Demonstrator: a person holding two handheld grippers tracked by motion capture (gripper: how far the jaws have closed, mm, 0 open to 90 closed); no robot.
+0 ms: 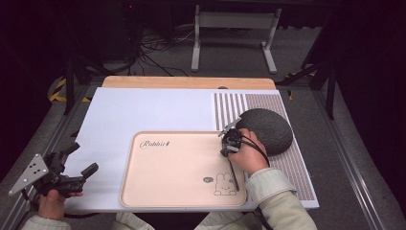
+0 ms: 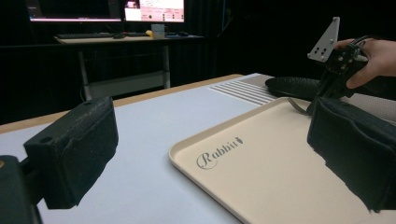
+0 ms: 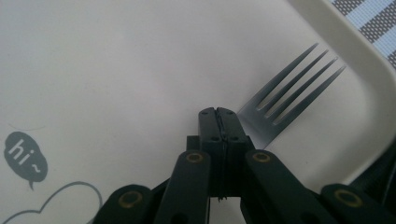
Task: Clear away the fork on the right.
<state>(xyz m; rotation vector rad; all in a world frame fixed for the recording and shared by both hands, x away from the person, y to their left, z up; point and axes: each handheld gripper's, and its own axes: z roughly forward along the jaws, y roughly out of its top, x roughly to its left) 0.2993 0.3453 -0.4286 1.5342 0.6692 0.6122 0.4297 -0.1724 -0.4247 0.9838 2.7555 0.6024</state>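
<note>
Now right gripper [image 3: 218,112] clamps the fork [image 3: 289,88] near the tray [image 1: 143,191] right edge, left gripper [image 1: 79,160] gapes idle; lower it flat, away from rim.

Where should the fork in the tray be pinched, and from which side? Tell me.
Pinch the fork at its narrow neck just behind the tines, coming from above: it lies low on the tray close to the rim, leaving little side room. The right gripper appears shut there.
</note>
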